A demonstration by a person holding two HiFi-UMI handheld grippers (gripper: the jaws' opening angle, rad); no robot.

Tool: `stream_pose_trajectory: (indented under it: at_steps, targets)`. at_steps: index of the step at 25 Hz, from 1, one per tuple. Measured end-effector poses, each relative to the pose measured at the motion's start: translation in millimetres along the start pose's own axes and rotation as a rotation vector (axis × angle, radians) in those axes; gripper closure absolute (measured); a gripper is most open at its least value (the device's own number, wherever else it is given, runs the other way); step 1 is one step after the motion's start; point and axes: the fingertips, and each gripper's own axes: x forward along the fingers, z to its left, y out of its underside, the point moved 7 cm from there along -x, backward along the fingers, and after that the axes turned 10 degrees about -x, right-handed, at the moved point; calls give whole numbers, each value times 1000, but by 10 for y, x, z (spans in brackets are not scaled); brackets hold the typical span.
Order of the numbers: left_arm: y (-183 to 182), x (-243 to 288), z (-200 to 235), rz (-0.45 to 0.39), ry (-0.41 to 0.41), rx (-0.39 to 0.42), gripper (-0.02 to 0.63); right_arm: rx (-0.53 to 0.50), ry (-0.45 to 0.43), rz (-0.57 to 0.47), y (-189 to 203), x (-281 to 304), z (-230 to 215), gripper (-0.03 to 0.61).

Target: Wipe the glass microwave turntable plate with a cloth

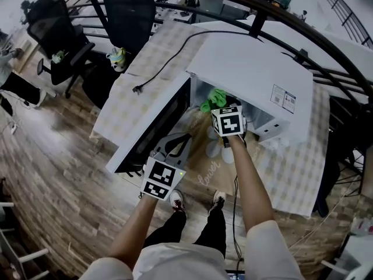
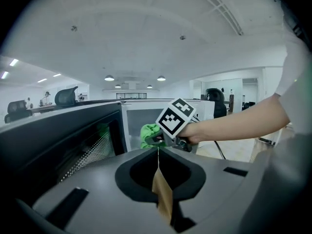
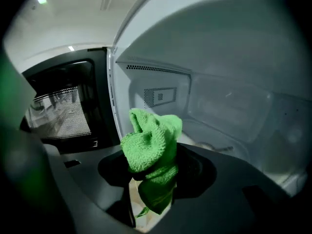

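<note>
Cloth (image 3: pixel 151 145), bright green and bunched, is clamped between the jaws of the right gripper (image 3: pixel 152 177). The jaws are closed tight on its lower folds and the rest stands up in a loose tuft above them. The gripper is held at the mouth of the microwave (image 1: pixel 250 69), with the cloth just inside the opening.

In the right gripper view the pale inside of the microwave fills the right side. A faint curved rim low on its floor, beyond the cloth, looks like the glass plate (image 3: pixel 219 141), though it is hard to make out. The cloth is above and nearer than it, and I cannot tell whether they touch. The head view hides the plate under the top of the microwave.

The door (image 1: pixel 151 133) hangs open to the left, its dark window with a dotted mesh facing the opening. The left gripper (image 1: pixel 182 139) is held nearer, below the door's near edge and apart from the microwave's mouth. Its jaws are closed together with nothing between them.

The microwave stands on a counter (image 1: pixel 145 57) covered with a checked cloth, and a black power cord (image 1: pixel 169 63) trails across the far left of it. An office chair (image 1: pixel 125 10) stands at the far side, over a wooden floor (image 1: pixel 58 174).
</note>
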Motion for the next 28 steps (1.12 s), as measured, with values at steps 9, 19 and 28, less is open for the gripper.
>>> stream_pose_trajectory:
  at_steps: [9,19,28]
  targets:
    - [139,142,32,26,-11,-11,592,38,18,11,90,239,-53,364]
    - [148,332,-163,37,56,-4,592,38,63,62,450,-113,-404,365]
    - [200,280,-232,45,92,9,592,72,140,139,707,-463,-488,367]
